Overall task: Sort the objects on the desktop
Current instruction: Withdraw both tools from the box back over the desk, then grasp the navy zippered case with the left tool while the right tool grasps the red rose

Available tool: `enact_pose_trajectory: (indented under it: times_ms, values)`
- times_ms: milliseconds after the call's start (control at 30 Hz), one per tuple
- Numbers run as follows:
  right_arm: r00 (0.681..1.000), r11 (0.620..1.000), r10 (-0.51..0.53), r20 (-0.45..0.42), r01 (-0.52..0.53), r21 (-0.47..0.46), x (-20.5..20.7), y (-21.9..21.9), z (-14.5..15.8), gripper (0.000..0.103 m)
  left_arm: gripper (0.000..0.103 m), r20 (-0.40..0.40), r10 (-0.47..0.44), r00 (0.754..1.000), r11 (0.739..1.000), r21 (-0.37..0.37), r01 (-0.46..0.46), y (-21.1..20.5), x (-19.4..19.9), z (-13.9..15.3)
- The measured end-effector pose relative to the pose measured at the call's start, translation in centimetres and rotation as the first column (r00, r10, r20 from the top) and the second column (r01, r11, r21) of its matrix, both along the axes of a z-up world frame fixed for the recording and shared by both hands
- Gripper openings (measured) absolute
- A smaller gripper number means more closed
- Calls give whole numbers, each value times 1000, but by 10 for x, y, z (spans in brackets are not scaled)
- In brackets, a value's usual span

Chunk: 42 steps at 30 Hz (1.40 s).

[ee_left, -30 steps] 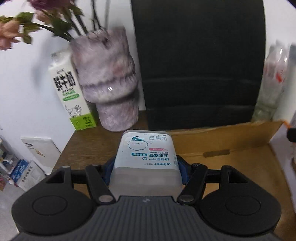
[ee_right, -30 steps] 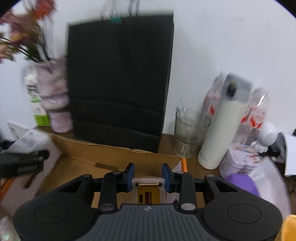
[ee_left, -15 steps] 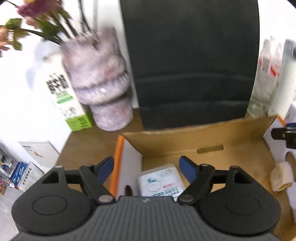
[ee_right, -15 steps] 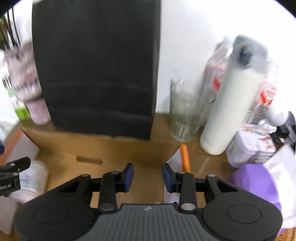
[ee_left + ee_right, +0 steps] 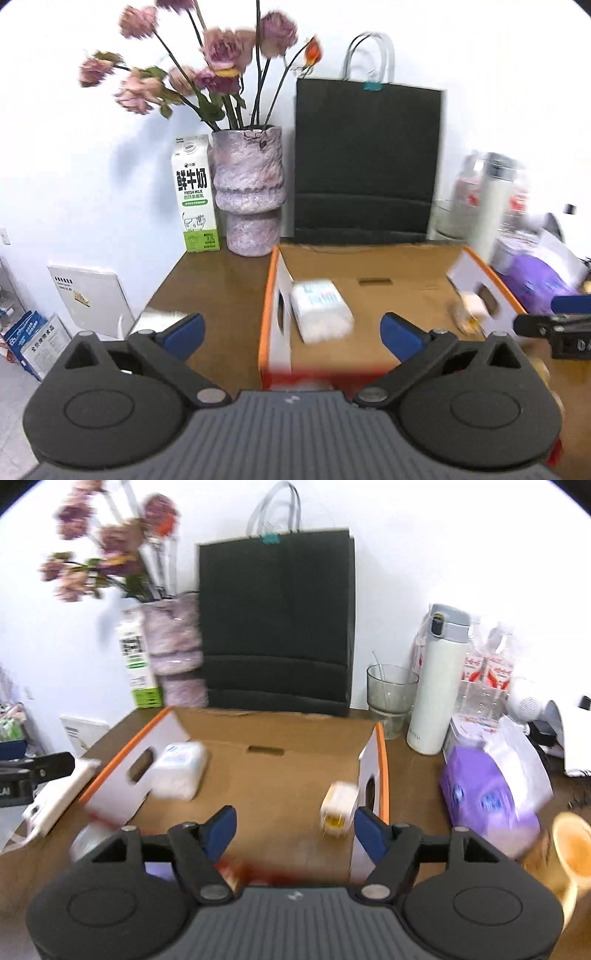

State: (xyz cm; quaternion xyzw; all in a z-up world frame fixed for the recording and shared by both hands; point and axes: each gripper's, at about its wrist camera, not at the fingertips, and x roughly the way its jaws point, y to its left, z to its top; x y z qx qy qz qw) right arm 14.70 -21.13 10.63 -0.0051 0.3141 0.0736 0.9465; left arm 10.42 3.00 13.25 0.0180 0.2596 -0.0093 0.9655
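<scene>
Between both sets of jaws nothing is being held; left gripper (image 5: 291,326) and right gripper (image 5: 293,827) are standing wide apart above the cardboard box (image 5: 258,771). Cotton-bud pack (image 5: 319,308) and small yellow item (image 5: 338,805) are lying inside. Risk: reaching toward the crowded bench (image 5: 221,291) could be knocking the glass (image 5: 391,696).

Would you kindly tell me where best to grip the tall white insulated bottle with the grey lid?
Probably across the mid-body of the tall white insulated bottle, coming from the front. It stands upright with straight round sides, while a clear drinking glass and plastic bottles crowd its flanks.
</scene>
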Motion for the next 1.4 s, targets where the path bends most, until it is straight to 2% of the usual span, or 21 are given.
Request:
enact_pose_trajectory:
  times_ms: [33,100,200,267,333,433,467,533,600,667,767,867,933,1033,1133,1233,1400]
  values:
    - [1000,1000,-7,21,7,6,-22,0,-5,81,103,2,-13,1000,1000,-5,13,0,-21,-7]
    - [999,1000,-14,46,13,22,-66,-1,-18,81,103,21,-64,998,998,-26,65,2,-66,-28]
    - [998,997,14,64,-19,79,-123,-2,-38,86,103,28,-53,998,995,-83,55,5,-114,-55]
    - [996,993,33,78,-41,110,-151,-1,-50,94,103,19,-39,999,994,-99,41,6,-131,-68]
    - [997,993,34,74,-42,112,-175,3,-61,95,103,13,-43,999,994,-98,44,6,-148,-81]
    - [994,997,49,98,-54,50,-208,10,-77,98,103,-26,-84,996,993,-91,81,3,-162,-95]
    - [992,999,42,120,-44,20,-218,10,-81,102,103,-52,-92,994,992,-92,87,2,-163,-99]
    - [989,999,27,147,-21,-42,-233,10,-88,103,103,-71,-92,993,991,-106,85,2,-170,-104]
    - [986,997,30,161,-19,-69,-245,10,-91,102,103,-50,-81,995,990,-124,74,3,-178,-105]
    - [972,999,32,231,-27,-23,-258,3,-91,102,103,-21,-70,997,990,-122,67,1,-184,-105]
    - [929,998,24,368,-44,48,-272,-6,-93,103,103,51,-46,998,995,-87,50,-1,-189,-102]
    - [912,997,14,409,-45,65,-276,-7,-91,103,103,145,-15,989,995,-93,29,0,-196,-99]
    - [915,995,6,403,-46,89,-274,-9,-90,103,103,150,-24,988,993,-114,42,2,-196,-96]
    - [939,991,4,343,-49,124,-266,-9,-92,103,103,111,-60,992,988,-133,75,3,-192,-95]
    - [974,997,24,226,-40,63,-253,-2,-96,102,103,99,-82,992,990,-111,92,0,-191,-95]
    - [975,999,18,223,-23,24,-254,3,-100,103,103,93,-87,992,988,-116,98,-2,-191,-98]
    - [988,999,0,152,-6,42,-244,1,-104,103,103,28,-122,992,982,-141,125,-6,-180,-103]
